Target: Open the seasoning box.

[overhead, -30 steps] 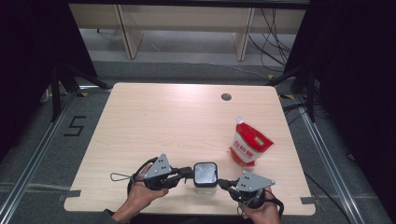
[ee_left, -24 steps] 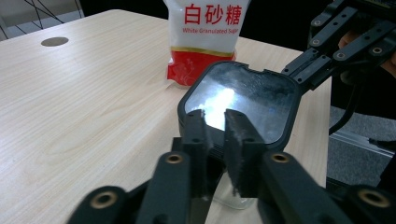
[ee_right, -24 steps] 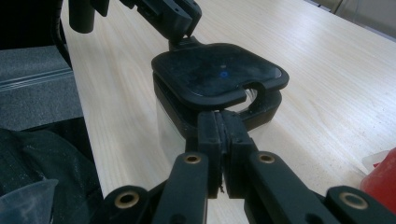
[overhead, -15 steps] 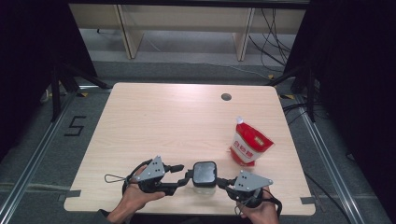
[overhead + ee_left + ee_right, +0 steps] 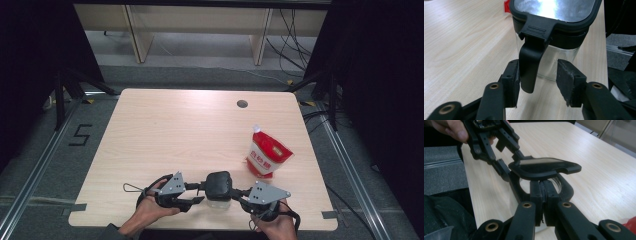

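The right claw (image 5: 544, 202) is clamping the near latch of the glass container (image 5: 218, 192) at the worktop's (image 5: 190, 130) front edge, steadying it while the left claw (image 5: 537, 80), part-open, is closing around the opposite latch (image 5: 530, 67) to unclip the lid (image 5: 218, 182).

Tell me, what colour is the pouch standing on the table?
Red and white pouch, clearest in the high view.

Pouch (image 5: 267, 156) print (red and white) too small to read
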`<state>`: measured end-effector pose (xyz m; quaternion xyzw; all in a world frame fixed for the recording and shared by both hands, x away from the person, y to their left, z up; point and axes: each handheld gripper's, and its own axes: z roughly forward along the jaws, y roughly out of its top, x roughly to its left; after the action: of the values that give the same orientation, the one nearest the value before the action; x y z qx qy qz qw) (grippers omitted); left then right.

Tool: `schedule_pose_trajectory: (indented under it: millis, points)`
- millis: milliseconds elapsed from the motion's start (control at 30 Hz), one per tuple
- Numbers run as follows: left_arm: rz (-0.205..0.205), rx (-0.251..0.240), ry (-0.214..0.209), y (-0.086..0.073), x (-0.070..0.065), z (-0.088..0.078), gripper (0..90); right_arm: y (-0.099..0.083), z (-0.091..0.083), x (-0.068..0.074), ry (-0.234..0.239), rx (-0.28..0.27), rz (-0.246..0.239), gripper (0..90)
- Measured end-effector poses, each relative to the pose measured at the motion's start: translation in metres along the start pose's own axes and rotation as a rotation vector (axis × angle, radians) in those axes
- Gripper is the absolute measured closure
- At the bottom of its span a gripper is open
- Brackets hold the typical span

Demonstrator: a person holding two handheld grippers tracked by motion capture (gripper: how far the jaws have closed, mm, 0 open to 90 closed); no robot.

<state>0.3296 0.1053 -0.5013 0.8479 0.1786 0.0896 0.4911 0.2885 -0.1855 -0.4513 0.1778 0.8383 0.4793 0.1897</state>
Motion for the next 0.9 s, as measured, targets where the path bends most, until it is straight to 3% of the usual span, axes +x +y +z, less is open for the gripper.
schedule_pose_trajectory:
  millis: [33,200,233,533,567,667,900]
  points:
    - [0.015,-0.002,0.01,-0.001,0.001,0.0,59.3,0.003,0.0,0.001,-0.003,-0.006,-0.003,88.5]
    - [0.013,-0.002,0.033,-0.001,0.001,-0.002,73.0,0.008,0.001,0.002,-0.007,-0.015,-0.021,88.6]
    - [0.026,0.008,0.034,-0.001,0.0,-0.002,73.1,0.011,0.0,0.003,-0.022,-0.021,-0.02,88.6]
    - [0.03,0.016,0.044,0.0,-0.002,-0.002,73.7,0.018,0.003,0.006,-0.006,-0.04,-0.031,88.6]
    - [0.045,0.024,0.051,0.0,-0.003,-0.002,73.7,0.02,0.004,0.008,-0.003,-0.042,-0.039,88.6]
    - [0.026,0.01,0.051,0.0,-0.005,-0.001,73.8,0.023,0.006,0.009,-0.006,-0.052,-0.046,88.6]
    - [0.034,0.028,0.069,0.001,-0.006,-0.002,73.8,0.028,0.01,0.011,-0.006,-0.071,-0.048,88.5]
